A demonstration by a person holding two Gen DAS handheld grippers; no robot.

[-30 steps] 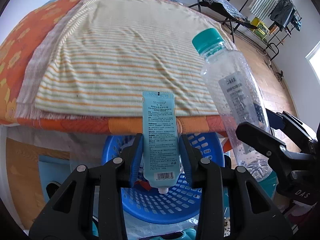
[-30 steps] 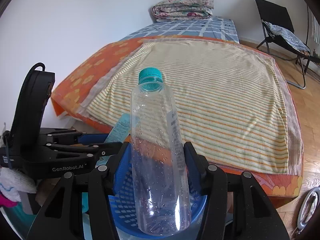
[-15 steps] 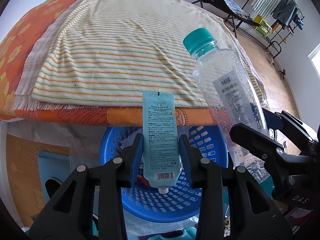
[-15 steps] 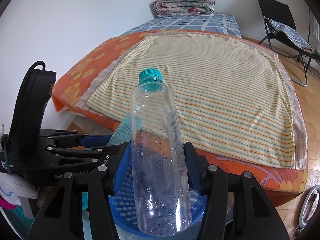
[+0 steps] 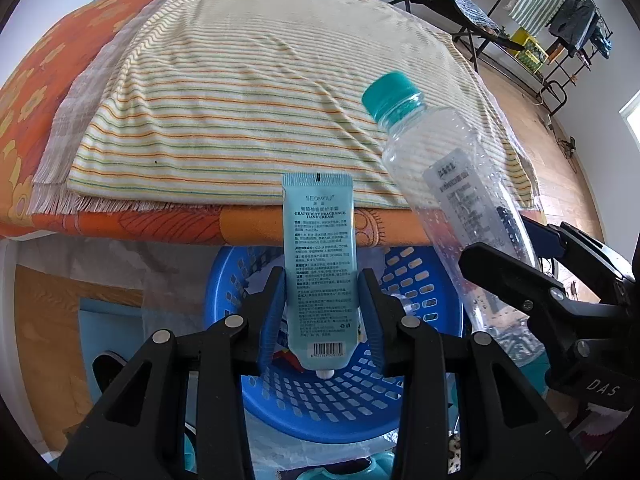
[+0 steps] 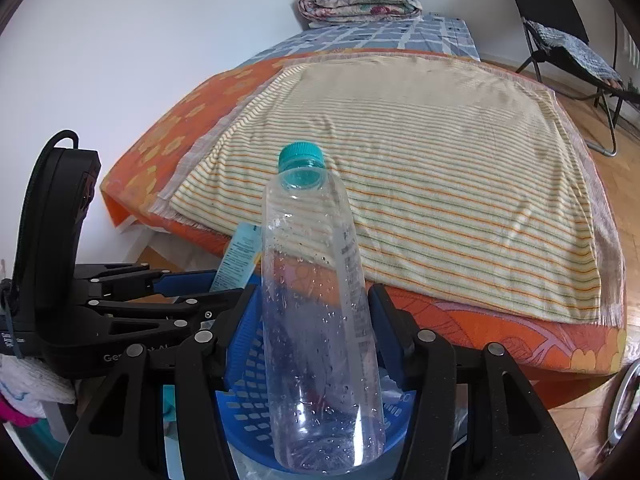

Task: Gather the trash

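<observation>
Both hands are full here: the left gripper (image 5: 320, 312) is clamped on a light blue hand cream tube (image 5: 319, 264), cap end down, held upright right over the blue basket (image 5: 328, 404), which sits at about 6 o'clock in the left wrist view, just below the bed edge. The right gripper (image 6: 316, 328) is squeezing a clear plastic bottle (image 6: 320, 320) with a teal cap (image 6: 301, 155), also above the basket, over at 3 o'clock from the tube. Striped blanket (image 5: 256, 92) fills 12 o'clock, folding chair (image 6: 560, 28) out at 2.
</observation>
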